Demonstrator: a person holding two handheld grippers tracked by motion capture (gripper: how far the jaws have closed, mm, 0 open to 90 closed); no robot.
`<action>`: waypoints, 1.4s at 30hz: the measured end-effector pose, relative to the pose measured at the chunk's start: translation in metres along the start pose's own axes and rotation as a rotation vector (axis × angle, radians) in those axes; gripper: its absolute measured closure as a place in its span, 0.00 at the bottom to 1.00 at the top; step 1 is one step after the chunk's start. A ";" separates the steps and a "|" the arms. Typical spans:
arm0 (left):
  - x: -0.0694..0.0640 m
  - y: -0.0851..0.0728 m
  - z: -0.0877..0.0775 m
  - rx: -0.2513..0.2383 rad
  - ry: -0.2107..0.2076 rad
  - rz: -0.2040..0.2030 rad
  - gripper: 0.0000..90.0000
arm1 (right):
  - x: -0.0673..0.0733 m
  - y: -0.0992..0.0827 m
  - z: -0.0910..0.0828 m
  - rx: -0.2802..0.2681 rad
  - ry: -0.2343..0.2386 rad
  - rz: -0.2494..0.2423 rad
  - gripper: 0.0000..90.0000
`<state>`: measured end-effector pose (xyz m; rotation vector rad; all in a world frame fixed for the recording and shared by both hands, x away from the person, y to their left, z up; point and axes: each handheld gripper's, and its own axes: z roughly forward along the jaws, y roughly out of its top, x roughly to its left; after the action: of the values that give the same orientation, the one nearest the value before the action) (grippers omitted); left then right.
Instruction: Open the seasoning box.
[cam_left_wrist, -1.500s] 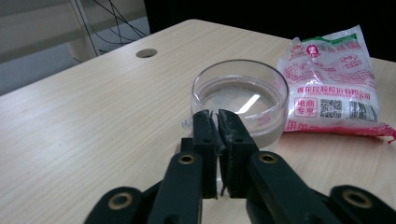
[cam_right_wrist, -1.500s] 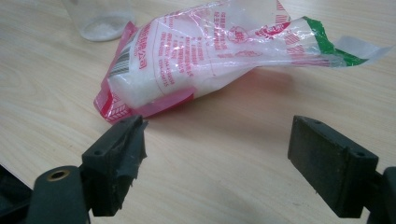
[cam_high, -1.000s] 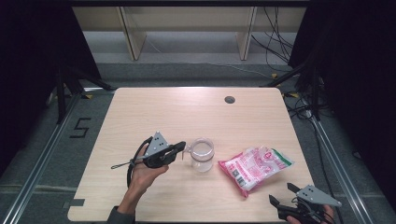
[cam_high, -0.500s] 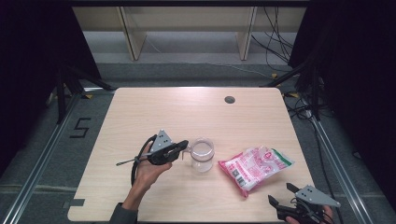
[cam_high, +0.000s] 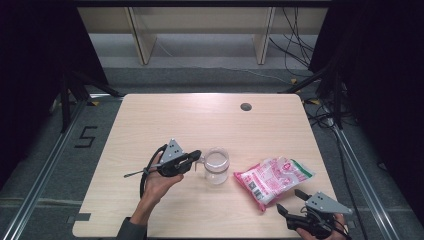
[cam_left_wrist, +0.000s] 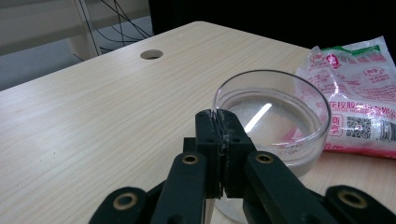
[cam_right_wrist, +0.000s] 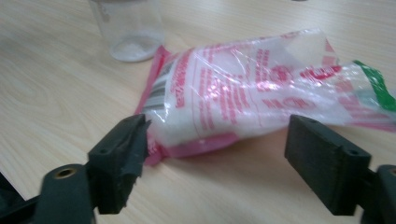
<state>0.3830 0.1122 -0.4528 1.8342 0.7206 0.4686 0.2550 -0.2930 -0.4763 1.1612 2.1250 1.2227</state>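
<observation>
High view: left gripper (cam_high: 195, 157) at frame centre, clenched on the rim of the glass jar (cam_high: 216, 165); sugar bag (cam_high: 272, 177) lies right of it on the bench (cam_high: 210, 120).
Left gripper view: thin-rim pinch may slip, tipping the jar; a little white powder inside.
Right gripper view: right gripper (cam_right_wrist: 217, 158) fingers spread, have been closing, bag near, unheld.

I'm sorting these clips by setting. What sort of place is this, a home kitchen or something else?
Most likely a lab or recording studio, not a kitchen: a bare wooden table with a cable hole, dark curtains around it, metal floor rails and loose cables behind.
</observation>
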 end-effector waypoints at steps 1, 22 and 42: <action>0.000 0.000 0.000 0.001 -0.001 0.002 0.97 | 0.002 0.002 0.002 -0.003 0.010 0.015 0.32; 0.001 -0.001 -0.001 0.007 -0.005 0.010 0.97 | 0.028 0.061 0.075 -0.033 0.172 -0.145 0.91; 0.002 -0.003 -0.001 -0.001 -0.008 -0.003 0.97 | 0.039 0.089 0.118 -0.054 0.179 -0.171 1.00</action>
<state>0.3829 0.1148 -0.4548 1.8328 0.7172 0.4596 0.3548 -0.1789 -0.4603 0.8556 2.2515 1.3386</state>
